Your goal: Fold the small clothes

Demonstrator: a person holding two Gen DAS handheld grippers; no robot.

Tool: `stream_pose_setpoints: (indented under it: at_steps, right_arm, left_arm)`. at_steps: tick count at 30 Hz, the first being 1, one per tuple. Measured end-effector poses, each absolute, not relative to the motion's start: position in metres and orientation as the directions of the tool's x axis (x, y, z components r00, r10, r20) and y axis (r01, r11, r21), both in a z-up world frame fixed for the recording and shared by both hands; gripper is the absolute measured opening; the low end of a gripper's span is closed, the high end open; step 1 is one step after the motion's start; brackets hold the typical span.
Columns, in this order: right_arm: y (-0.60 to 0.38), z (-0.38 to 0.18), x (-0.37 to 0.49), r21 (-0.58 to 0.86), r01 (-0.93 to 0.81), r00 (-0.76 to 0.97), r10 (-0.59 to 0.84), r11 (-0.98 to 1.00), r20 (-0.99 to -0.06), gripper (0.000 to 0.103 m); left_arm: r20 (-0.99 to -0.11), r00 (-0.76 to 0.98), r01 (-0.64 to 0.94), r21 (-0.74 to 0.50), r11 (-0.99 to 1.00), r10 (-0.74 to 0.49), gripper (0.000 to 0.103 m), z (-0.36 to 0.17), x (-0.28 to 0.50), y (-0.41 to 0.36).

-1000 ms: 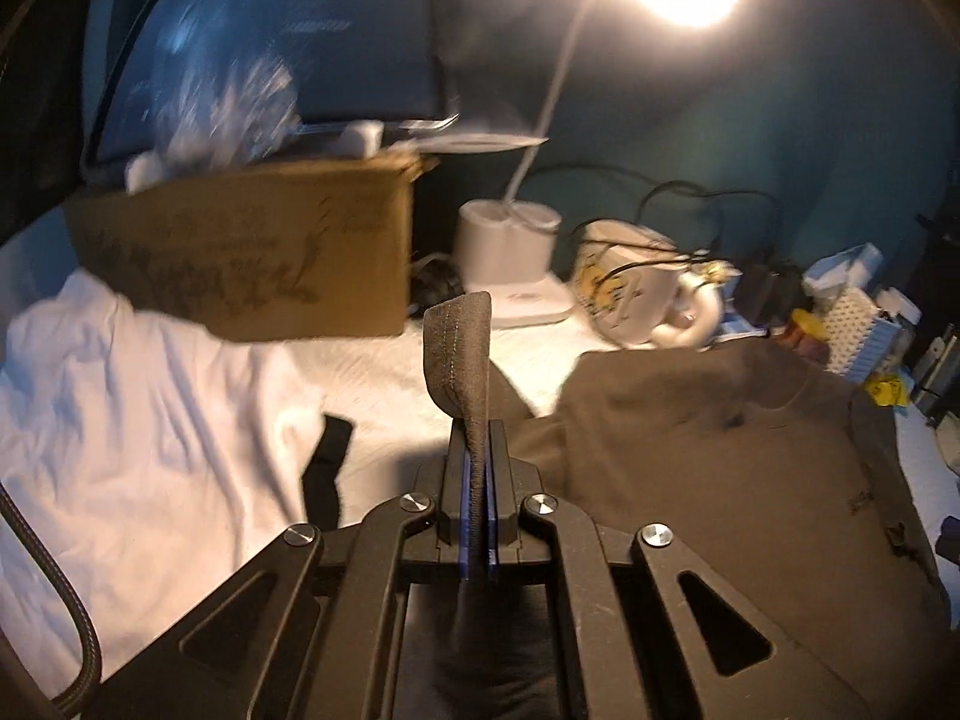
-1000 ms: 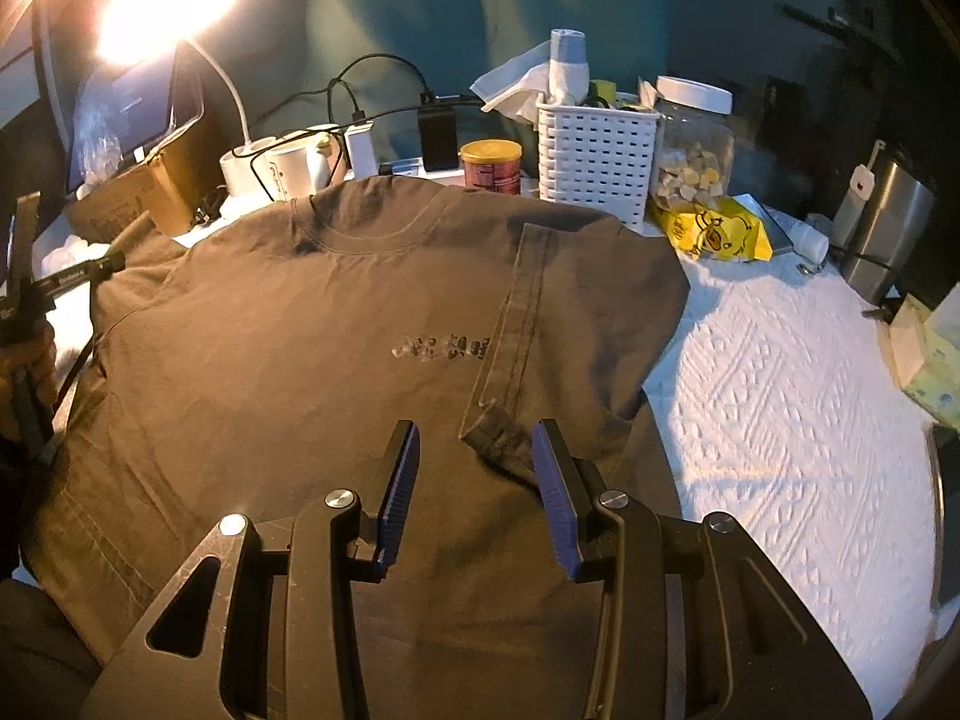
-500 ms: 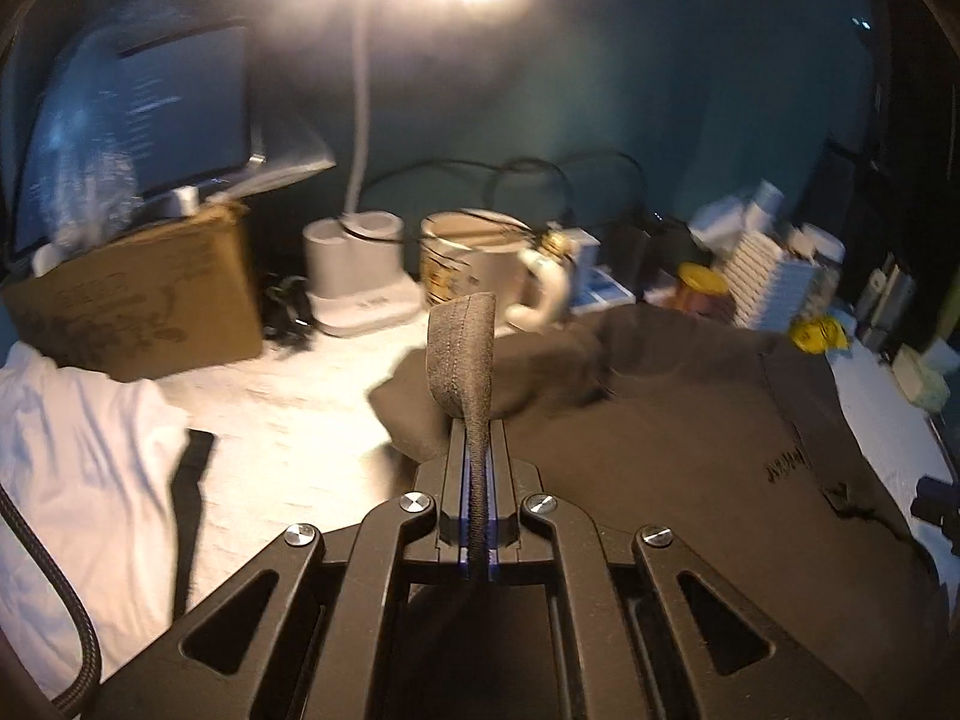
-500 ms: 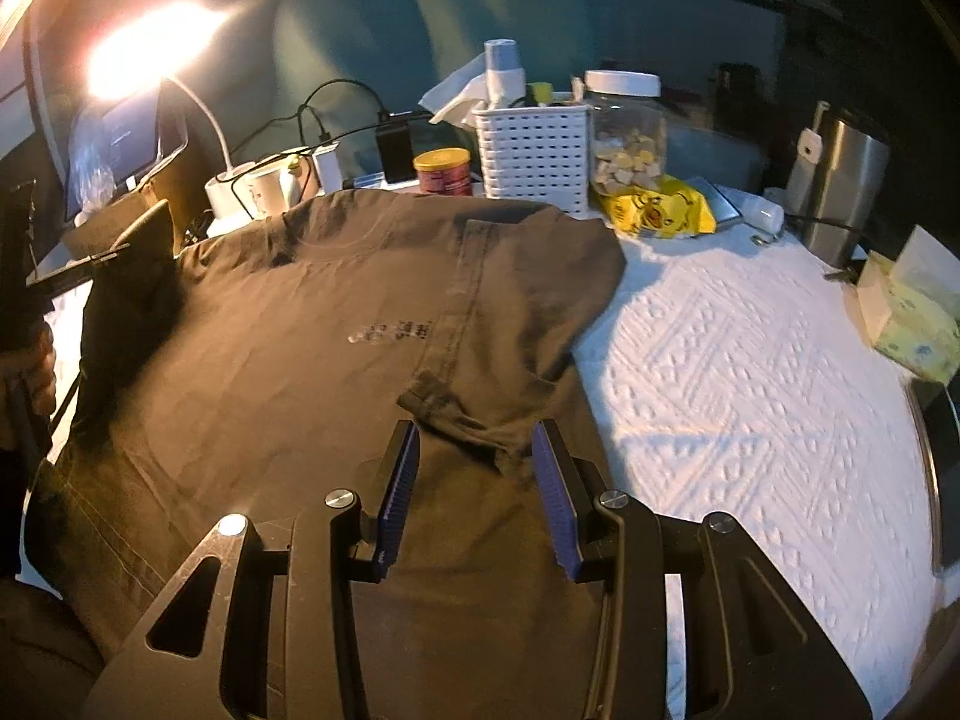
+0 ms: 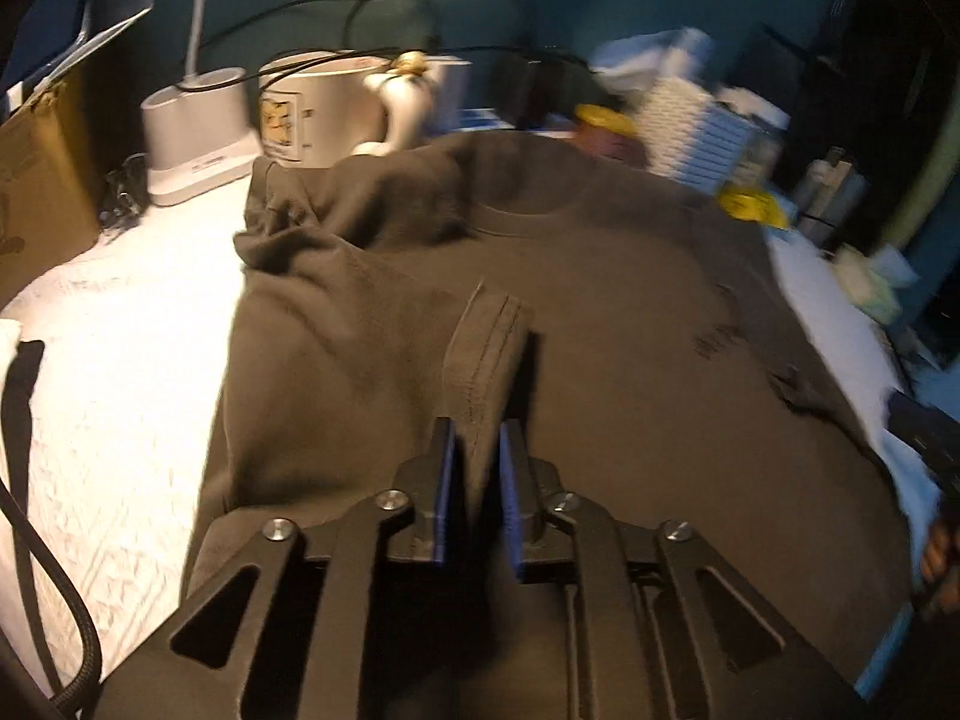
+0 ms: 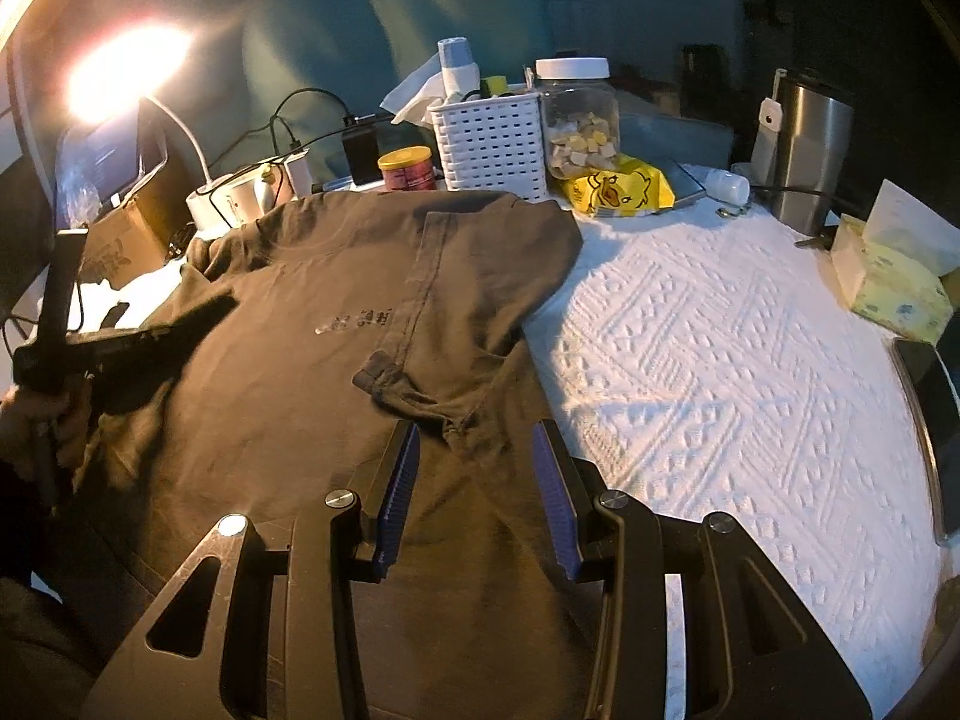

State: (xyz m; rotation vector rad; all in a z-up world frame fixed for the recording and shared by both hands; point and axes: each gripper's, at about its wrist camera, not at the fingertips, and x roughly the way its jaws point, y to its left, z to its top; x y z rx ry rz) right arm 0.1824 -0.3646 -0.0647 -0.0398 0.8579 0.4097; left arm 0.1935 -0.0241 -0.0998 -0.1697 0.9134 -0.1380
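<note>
A dark brown T-shirt lies flat, front up, on the white patterned table cover. Its right sleeve is folded in over the chest. The left sleeve hem lies folded onto the shirt body and still runs between the jaws of my left gripper. Those jaws are opening, with a gap showing beside the cloth. In the right wrist view that left gripper hangs low over the shirt's left side, held by a hand. My right gripper stands open above the folded right sleeve's end, holding nothing.
Along the back stand a cardboard box, a lamp base, a mug, a white basket, a snack jar and a steel tumbler. A tissue box and a phone sit at the right edge.
My left gripper carried the sleeve rightward and down from beside the shirt onto its body, and its jaws have parted. My right gripper drifted slightly right, still open.
</note>
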Motion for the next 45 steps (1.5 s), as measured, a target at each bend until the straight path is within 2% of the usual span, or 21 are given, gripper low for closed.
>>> stream_pose_setpoints:
  at_steps: [2, 6, 8, 12, 14, 27, 37, 45]
  right_arm:
    - [-0.365, -0.065, 0.182, 0.126, -0.364, 0.581, 0.331, 0.923, -0.743, 0.042]
    - [-0.363, -0.066, 0.184, 0.119, -0.363, 0.576, 0.323, 0.924, -0.751, 0.042]
    - [-0.360, -0.068, 0.186, 0.117, -0.367, 0.571, 0.322, 0.923, -0.755, 0.042]
    - [-0.350, -0.068, 0.187, 0.120, -0.384, 0.564, 0.335, 0.916, -0.754, 0.042]
    - [-0.345, -0.068, 0.187, 0.118, -0.395, 0.562, 0.341, 0.911, -0.754, 0.042]
    - [-0.343, -0.069, 0.177, 0.101, -0.381, 0.552, 0.314, 0.919, -0.772, 0.042]
    - [-0.359, -0.071, 0.161, 0.095, -0.349, 0.551, 0.286, 0.932, -0.784, 0.042]
    - [-0.378, -0.067, 0.147, 0.091, -0.310, 0.569, 0.261, 0.946, -0.780, 0.042]
  left_arm:
    - [-0.763, 0.614, 0.052, -0.218, 0.975, -0.203, 0.023, -0.089, 0.176, -0.015]
    - [-0.732, 0.664, -0.004, -0.208, 0.978, -0.153, 0.057, -0.068, 0.148, 0.018]
    - [-0.721, 0.683, -0.038, -0.197, 0.980, -0.118, 0.062, -0.063, 0.138, 0.038]
    - [-0.746, 0.656, -0.073, -0.209, 0.975, -0.111, 0.063, -0.074, 0.137, 0.058]
    - [-0.753, 0.639, -0.058, -0.250, 0.967, -0.156, 0.063, -0.080, 0.136, 0.057]
    - [-0.769, 0.504, 0.267, -0.295, 0.917, -0.394, 0.063, -0.095, 0.122, -0.023]
    - [-0.752, 0.599, 0.190, -0.201, 0.961, -0.276, 0.063, -0.086, 0.134, -0.010]
    - [-0.782, 0.537, 0.257, -0.204, 0.945, -0.315, 0.063, -0.101, 0.123, -0.033]
